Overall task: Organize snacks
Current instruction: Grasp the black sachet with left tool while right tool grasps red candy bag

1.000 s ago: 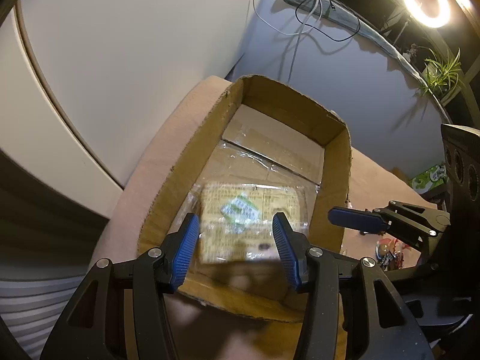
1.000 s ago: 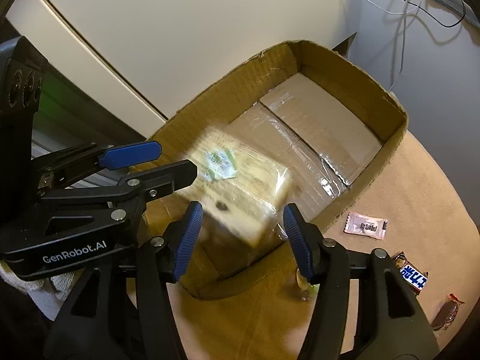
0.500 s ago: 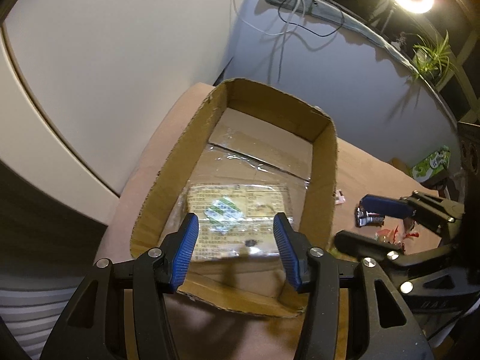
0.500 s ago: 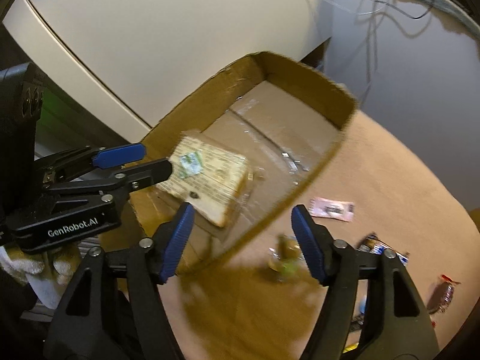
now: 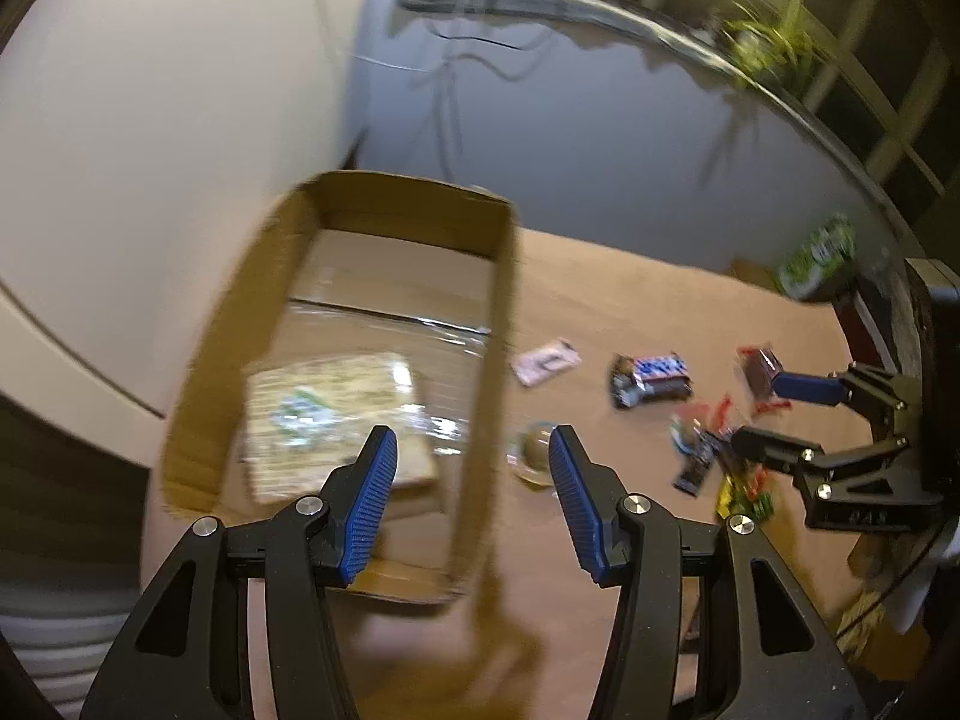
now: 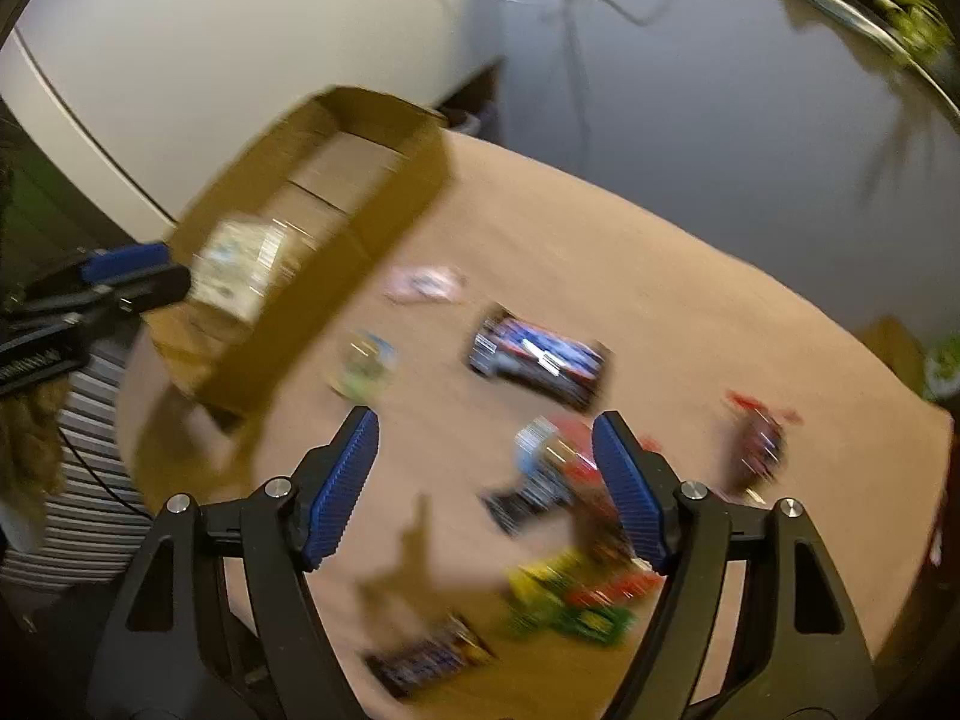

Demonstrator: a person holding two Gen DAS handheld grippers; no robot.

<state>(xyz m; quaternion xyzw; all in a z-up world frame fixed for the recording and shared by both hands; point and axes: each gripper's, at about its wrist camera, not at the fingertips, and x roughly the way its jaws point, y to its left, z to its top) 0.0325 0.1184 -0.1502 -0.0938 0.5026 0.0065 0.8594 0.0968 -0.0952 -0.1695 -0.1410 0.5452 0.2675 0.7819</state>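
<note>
On the tan counter our cardboard box sits at the left with one pale wrapped snack pack lying flat inside. Our left tongs hang spread apart over the box's near right wall, gripping nothing. Our right tongs are also apart and empty above loose snacks: a blue bar, a pink packet, and blurred red and green wrappers.

Cardboard box open-topped, one tan flat packet lying inside (label blurred). Loose on the brown tabletop beside it: pink sachet, blue-wrapped bar, clear round candy.
</note>
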